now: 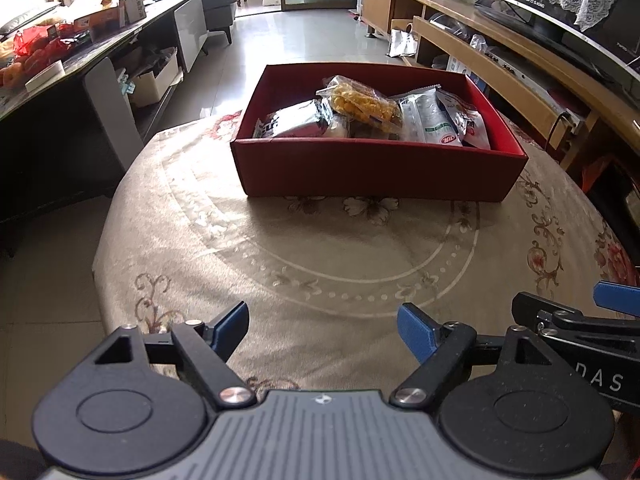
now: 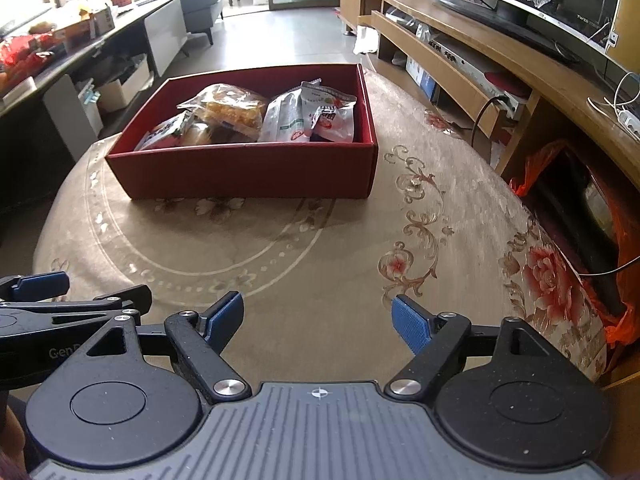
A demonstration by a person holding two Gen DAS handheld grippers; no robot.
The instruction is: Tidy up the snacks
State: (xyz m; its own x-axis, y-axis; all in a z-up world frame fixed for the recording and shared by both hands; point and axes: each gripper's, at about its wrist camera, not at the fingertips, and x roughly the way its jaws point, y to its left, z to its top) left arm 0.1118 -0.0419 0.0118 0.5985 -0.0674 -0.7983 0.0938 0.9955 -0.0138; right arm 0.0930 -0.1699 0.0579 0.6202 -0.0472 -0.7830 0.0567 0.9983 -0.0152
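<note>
Shallow red cardboard box (image 1: pixel 380 176) sits ahead of both claws on the beige floral tablecloth (image 1: pixel 240 240), long side toward them, well apart. Left gripper (image 1: pixel 322 326) and right gripper (image 2: pixel 318 320) – jaws wide, empty, neither nearer. Box holds crinkly plastic snack packets (image 1: pixel 362 106), loosely piled – none outside.

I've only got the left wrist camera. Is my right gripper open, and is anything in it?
Observer: The right gripper is open with nothing between its fingers, over the tablecloth, short of the red box.
Operator: Anything on the TV stand towards my right?
Observer: A white power strip with cables plugged in lies on the wooden stand, near the right edge of that view.
</note>
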